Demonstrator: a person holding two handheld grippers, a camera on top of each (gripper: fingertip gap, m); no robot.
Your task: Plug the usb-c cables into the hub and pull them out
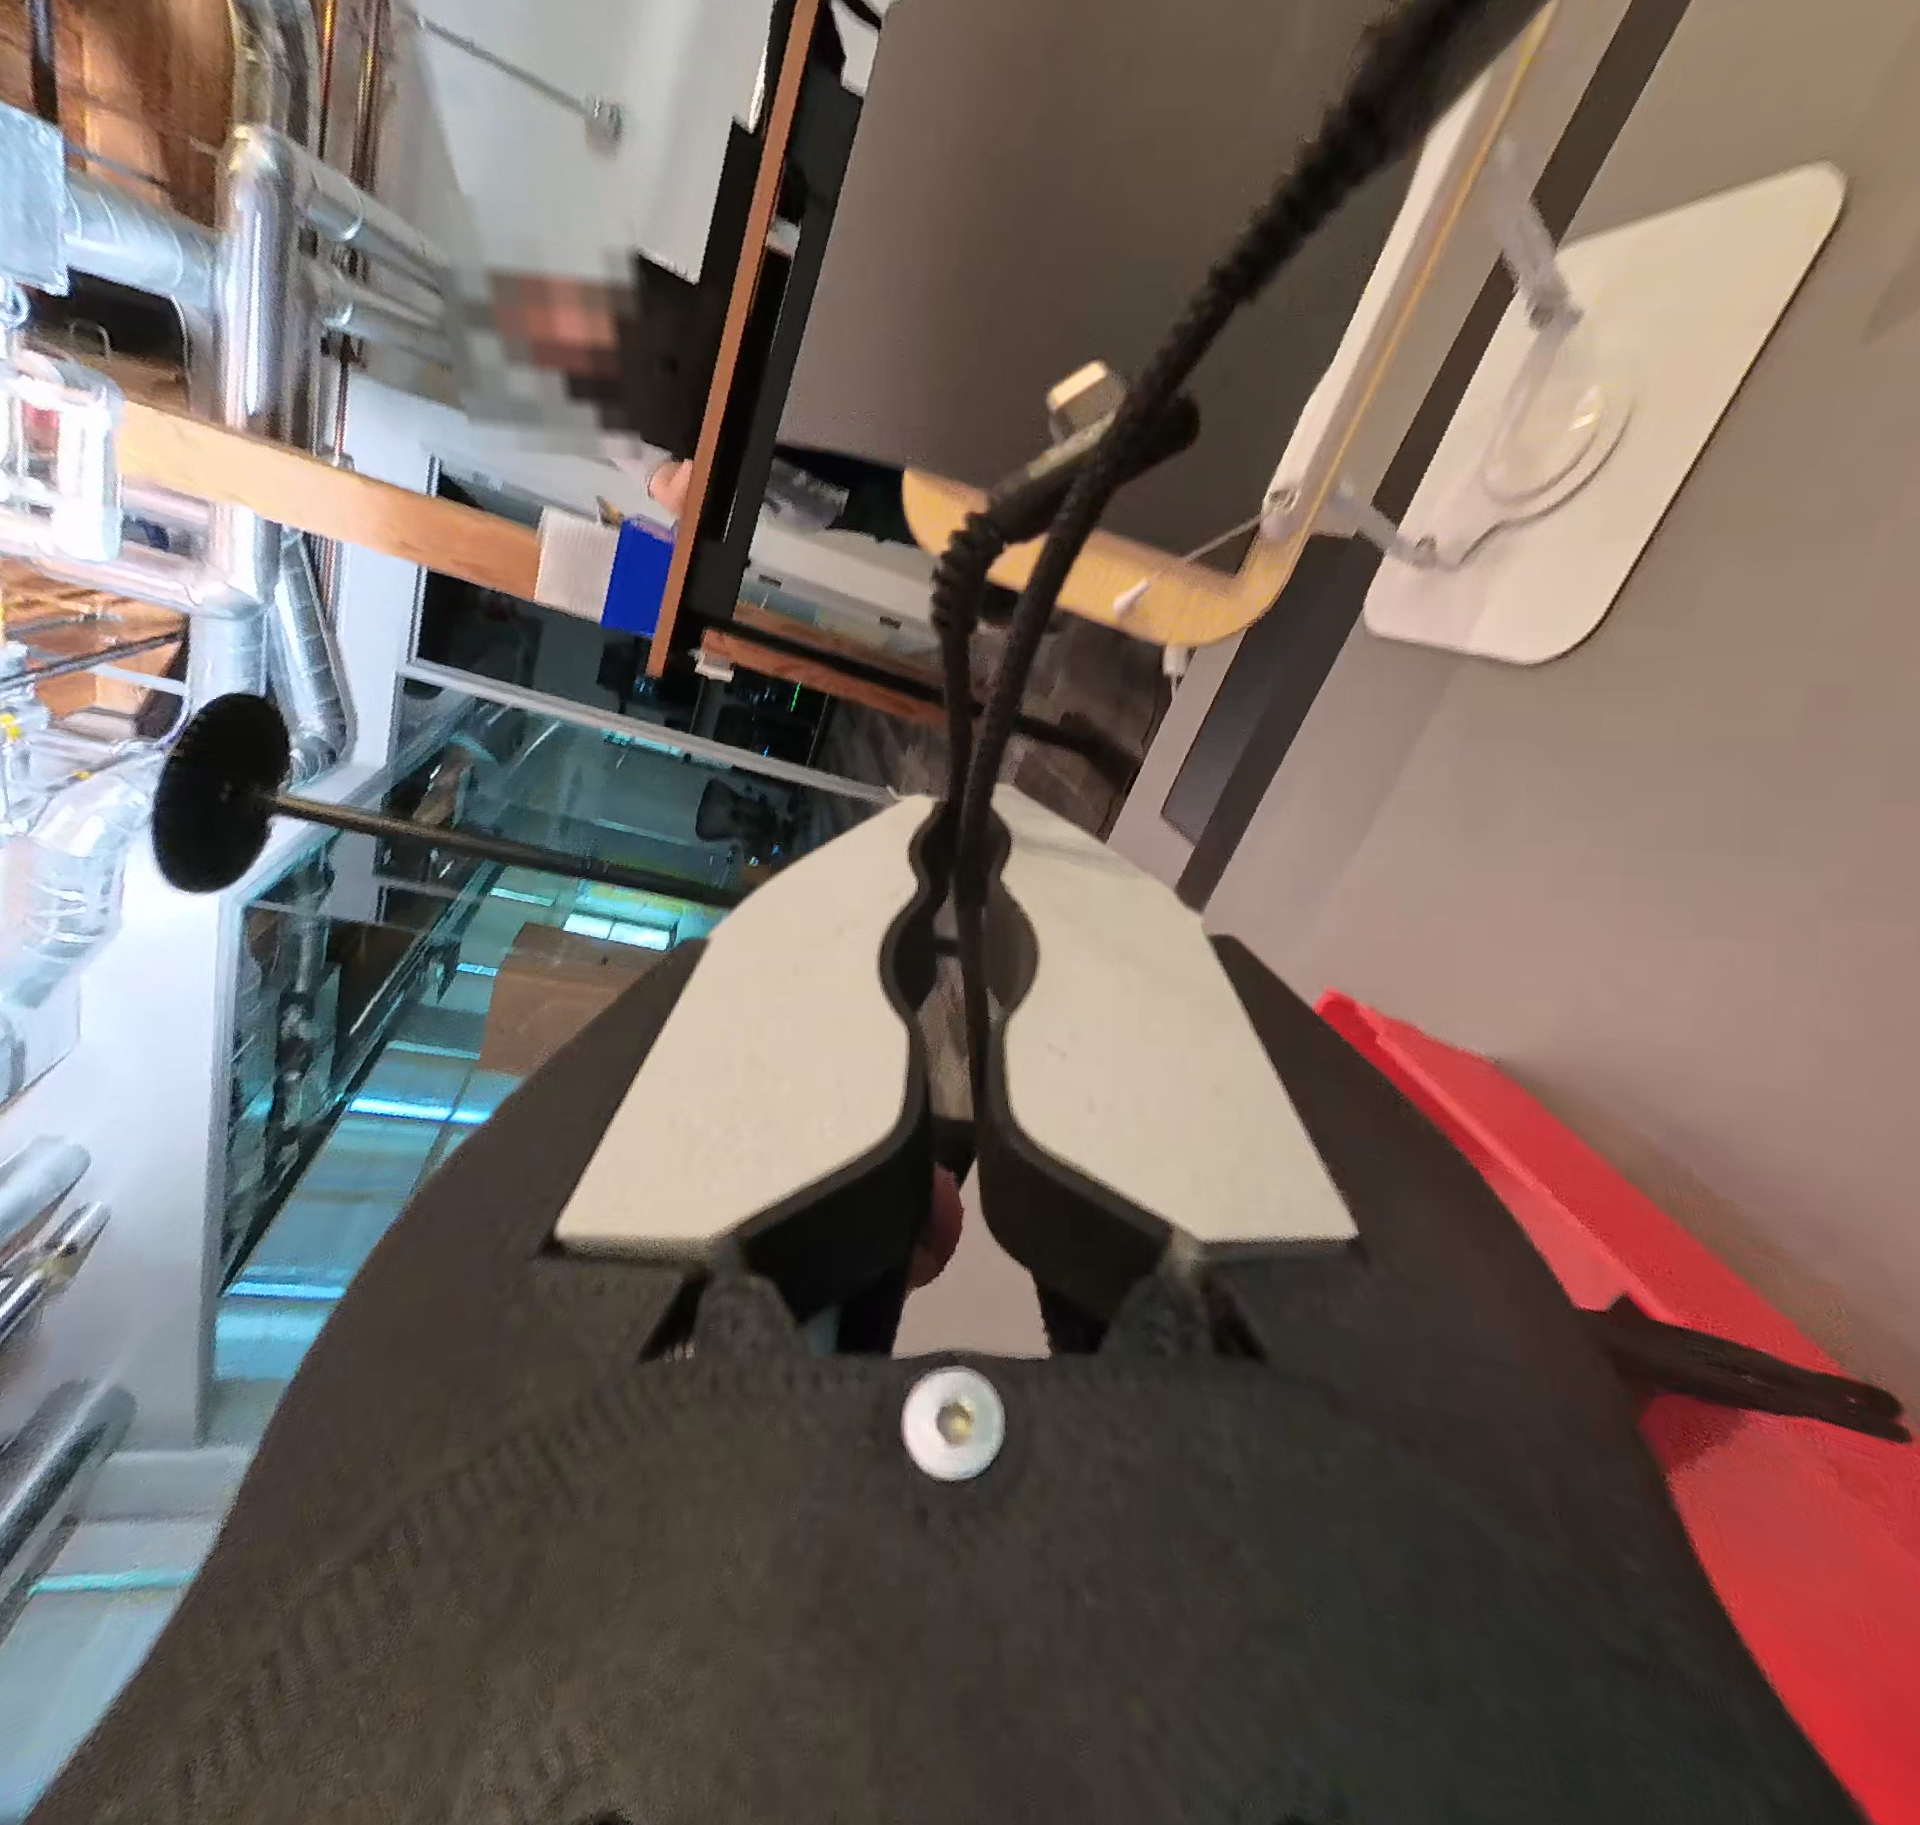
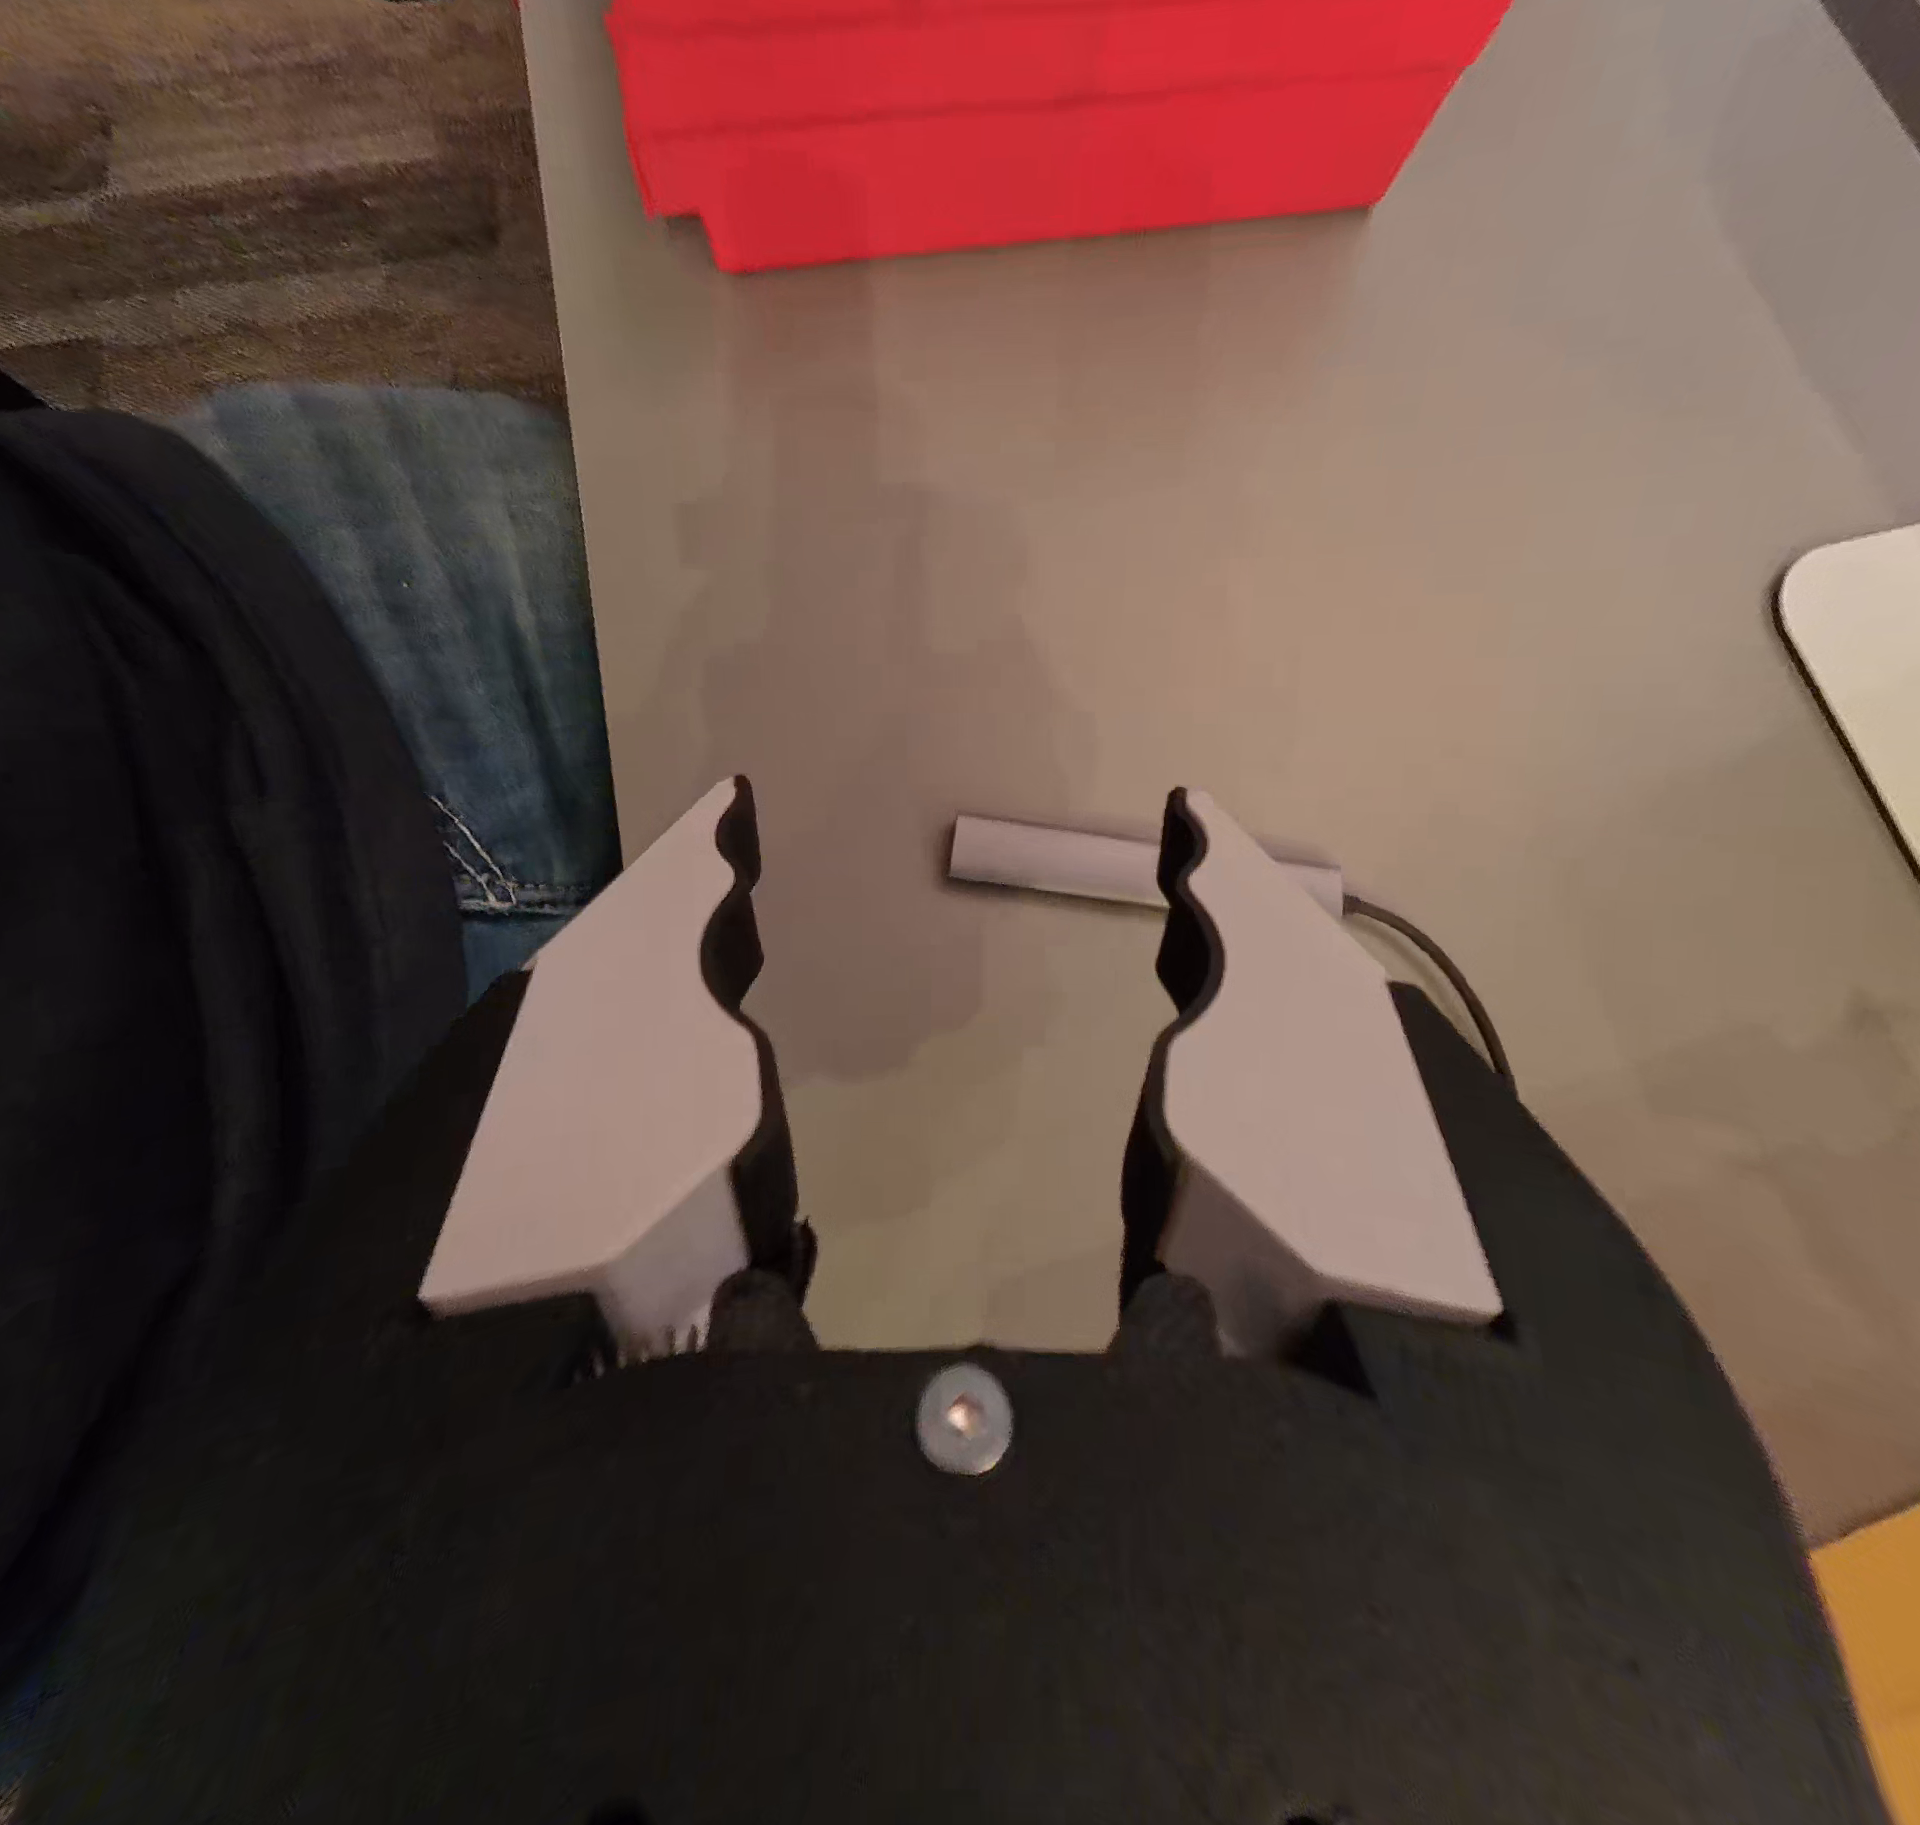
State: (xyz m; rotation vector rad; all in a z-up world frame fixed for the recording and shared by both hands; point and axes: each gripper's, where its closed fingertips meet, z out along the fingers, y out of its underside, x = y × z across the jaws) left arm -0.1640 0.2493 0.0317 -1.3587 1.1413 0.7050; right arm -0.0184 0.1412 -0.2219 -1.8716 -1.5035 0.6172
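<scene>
Left gripper (image 1: 961,840): fingers pressed together, clamped on a black braided usb-c cable (image 1: 1226,269); the view is rolled sideways and lifted off the table.
Cable: it runs out from between the fingers and up toward the top right of the left wrist view. A second strand loops back and ends in a free plug (image 1: 1086,393) with a bare metal tip, hanging in the air and seated in nothing.
Right gripper (image 2: 956,819): fingers spread apart, holding nothing, low over the grey table (image 2: 1143,528).
Hub (image 2: 1049,850): a small grey bar lying flat on the table just beyond the right fingertips, partly hidden by the right finger; its own thin lead (image 2: 1444,965) runs off its right end.
Red bin (image 2: 997,82): at the far edge of the table, with black cabling showing at its top rim.
White stand base (image 1: 1621,404): on the table, apart from the hub.
Progress: early, by my reading. No cable shows in the hub; whether any was plugged and pulled already cannot be told.
Left to do: probably steady the hub with the open gripper, bring the plug to a port, seat it, then pull it out, and repeat for the other cables.
</scene>
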